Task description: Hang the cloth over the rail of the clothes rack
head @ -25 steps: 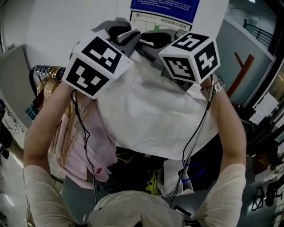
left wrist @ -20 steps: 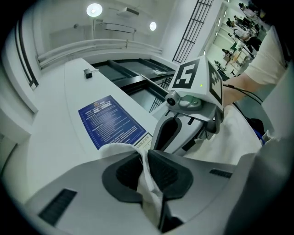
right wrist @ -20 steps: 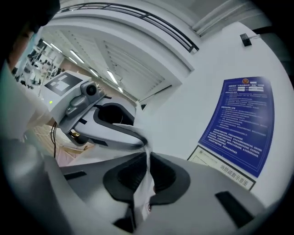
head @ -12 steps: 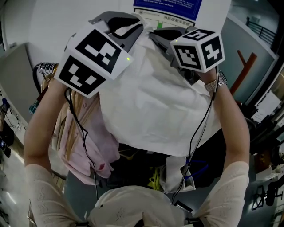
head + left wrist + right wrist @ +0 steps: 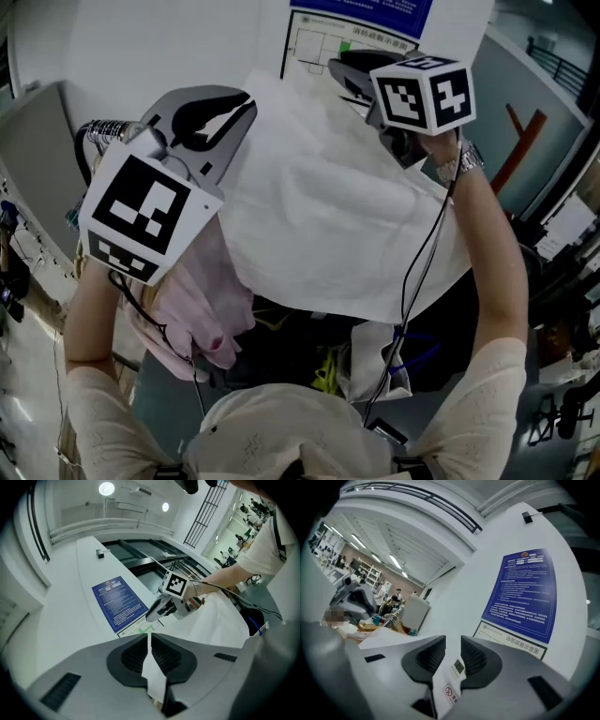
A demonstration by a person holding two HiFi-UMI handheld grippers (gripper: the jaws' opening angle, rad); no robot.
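Cloth: I see the white cloth [image 5: 328, 216] held up in the air, spread wide between my two tongs. It slopes down toward me and hides most of what is under it.

Left tongs: The left tongs [image 5: 149, 637] are closed on a thin white strip of the cloth. In the left gripper view the strip runs right down the middle between the two dark pads. In the head view the left tongs [image 5: 234, 117] sit at the cloth's upper left edge.

Right tongs: The right tongs [image 5: 453, 641] pinch a white bit of the cloth with small printed marks on it. The tips stand a little apart above it. In the head view the right tongs [image 5: 339, 67] are at the cloth's top right corner, higher than the left ones.

Clothes rack: The clothes rack [image 5: 98, 139] is on my left, with shiny hanger hooks packed close together. A pink top [image 5: 192, 300] hangs from it, just beside the cloth's left edge. I cannot tell if the cloth touches the rail.

Wall: A white wall [image 5: 159, 47] stands behind the cloth. A blue poster [image 5: 119, 603] is stuck on it, with a white sign just below.

Arms: A watch [image 5: 457, 167] is on the right wrist. Black wires [image 5: 417, 272] run down along that arm.
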